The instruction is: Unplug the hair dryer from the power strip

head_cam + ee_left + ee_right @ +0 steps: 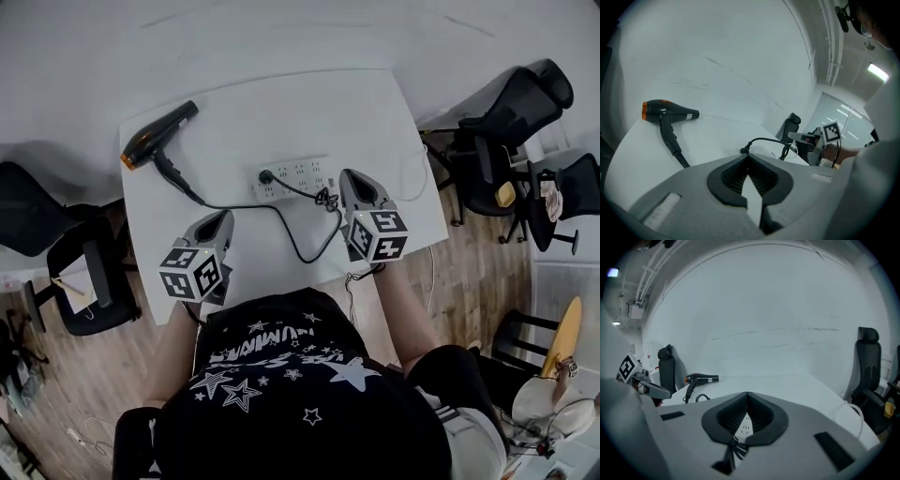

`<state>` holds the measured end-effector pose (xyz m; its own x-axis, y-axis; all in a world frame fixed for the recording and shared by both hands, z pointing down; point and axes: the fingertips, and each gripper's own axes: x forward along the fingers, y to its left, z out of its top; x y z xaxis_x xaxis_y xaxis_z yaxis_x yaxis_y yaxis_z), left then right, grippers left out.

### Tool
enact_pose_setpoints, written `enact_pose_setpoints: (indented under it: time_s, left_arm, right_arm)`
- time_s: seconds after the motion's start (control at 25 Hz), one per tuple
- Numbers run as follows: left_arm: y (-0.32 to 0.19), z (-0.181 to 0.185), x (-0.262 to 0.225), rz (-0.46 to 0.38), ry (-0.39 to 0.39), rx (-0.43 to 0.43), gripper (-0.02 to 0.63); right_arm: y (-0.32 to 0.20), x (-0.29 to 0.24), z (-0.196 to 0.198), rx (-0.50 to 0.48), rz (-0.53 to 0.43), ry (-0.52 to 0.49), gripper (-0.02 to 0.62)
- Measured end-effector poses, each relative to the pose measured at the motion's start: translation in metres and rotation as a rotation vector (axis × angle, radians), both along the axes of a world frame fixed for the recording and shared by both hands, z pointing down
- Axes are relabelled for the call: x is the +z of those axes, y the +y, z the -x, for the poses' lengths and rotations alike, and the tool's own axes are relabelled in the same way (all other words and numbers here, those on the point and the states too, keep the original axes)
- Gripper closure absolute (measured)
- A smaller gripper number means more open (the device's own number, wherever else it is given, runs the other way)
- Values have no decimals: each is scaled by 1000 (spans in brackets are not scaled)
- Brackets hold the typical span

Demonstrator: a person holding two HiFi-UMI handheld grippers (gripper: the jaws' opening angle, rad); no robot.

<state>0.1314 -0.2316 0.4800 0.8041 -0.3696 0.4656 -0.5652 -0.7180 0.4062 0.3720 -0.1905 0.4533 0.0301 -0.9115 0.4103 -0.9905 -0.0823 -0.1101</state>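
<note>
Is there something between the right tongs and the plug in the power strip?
Only the dryer's own cord, bunched on the table beside the power strip, lies between the right tongs and the plug.

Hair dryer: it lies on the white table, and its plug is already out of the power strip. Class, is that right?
Not quite. The head view shows the plug seated in the power strip; the hair dryer does lie on the white table.
</note>
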Motion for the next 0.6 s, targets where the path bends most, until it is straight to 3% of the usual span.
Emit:
enact_pose_setpoints:
  time_s: [0.36, 0.6]
  left_arm:
    - [-7, -26, 10, 8, -15, -95, 598]
    - [-6, -33, 17, 22, -35, -126, 598]
  right_arm:
    - [-51, 30, 19, -393, 128, -6, 586]
    - [-69, 35, 41, -591, 156, -4, 586]
